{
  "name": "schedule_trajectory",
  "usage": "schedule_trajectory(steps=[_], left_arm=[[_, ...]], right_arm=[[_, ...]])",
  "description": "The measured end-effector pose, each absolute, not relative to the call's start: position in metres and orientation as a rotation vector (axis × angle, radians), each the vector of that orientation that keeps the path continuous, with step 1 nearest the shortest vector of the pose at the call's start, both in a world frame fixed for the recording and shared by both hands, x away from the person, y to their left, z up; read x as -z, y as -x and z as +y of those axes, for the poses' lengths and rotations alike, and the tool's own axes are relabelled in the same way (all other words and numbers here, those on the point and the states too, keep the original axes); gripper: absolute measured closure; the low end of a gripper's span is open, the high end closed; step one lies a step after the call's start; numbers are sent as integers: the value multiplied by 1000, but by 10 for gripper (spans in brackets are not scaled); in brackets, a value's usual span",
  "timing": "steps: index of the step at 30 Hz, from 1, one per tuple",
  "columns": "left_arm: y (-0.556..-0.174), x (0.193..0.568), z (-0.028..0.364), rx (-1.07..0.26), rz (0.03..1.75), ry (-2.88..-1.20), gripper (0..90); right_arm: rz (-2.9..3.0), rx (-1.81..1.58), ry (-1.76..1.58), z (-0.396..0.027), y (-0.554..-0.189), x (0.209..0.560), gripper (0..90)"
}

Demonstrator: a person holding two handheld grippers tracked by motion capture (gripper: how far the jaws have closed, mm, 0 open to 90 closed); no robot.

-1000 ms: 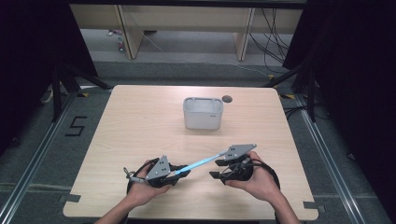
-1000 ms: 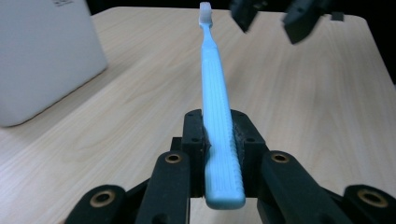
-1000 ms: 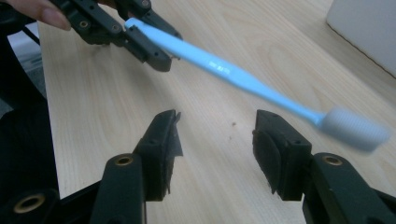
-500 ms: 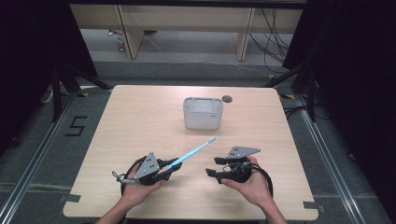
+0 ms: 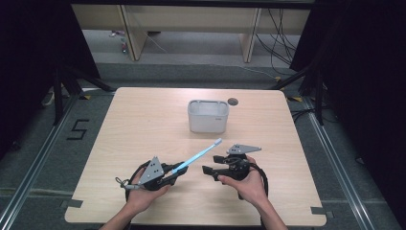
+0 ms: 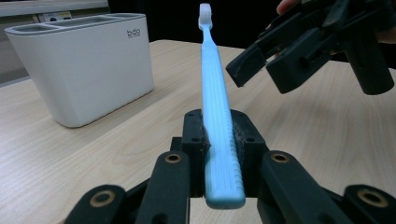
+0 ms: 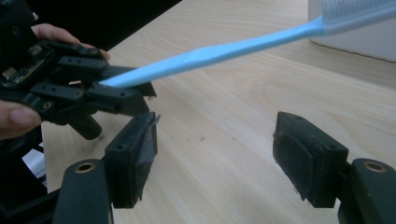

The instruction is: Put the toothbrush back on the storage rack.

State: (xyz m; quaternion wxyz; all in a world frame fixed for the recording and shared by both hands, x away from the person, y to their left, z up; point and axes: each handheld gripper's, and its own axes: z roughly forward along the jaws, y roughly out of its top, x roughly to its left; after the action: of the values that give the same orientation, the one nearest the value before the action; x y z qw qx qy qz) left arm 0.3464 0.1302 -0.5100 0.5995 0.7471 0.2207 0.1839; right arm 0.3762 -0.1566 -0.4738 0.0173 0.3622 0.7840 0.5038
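Observation:
A light blue toothbrush [image 5: 198, 155] with a white head slants up and to the right above the table. My left gripper [image 5: 178, 172] is shut on its handle end [image 6: 223, 154], and a hand holds that gripper near the front edge. My right gripper [image 5: 208, 170] is just right of the brush and below its shaft, apart from it. Its jaws have just been opening and stand wide [image 7: 219, 158] with nothing between them, while the brush [image 7: 224, 53] passes above them. A white toothbrush holder [image 5: 208, 116] stands upright at the table's middle back.
The wooden table [image 5: 143, 124] is bare around the holder. A small dark round disc [image 5: 233, 101] lies beside the holder at the back. Black frame legs and cables stand on the floor around the table.
The right gripper let go of the toothbrush's head end, opened and sank back toward the table. The brush now sticks up from the left gripper alone.

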Motion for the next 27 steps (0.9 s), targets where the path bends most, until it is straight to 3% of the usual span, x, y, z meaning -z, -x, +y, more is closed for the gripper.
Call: schedule_trajectory(steps=[27], left_arm=[[-346,512,126,-424,510,-1732,778]], right_arm=[[2384,-1709,-1194,-142,-388,464,326]])
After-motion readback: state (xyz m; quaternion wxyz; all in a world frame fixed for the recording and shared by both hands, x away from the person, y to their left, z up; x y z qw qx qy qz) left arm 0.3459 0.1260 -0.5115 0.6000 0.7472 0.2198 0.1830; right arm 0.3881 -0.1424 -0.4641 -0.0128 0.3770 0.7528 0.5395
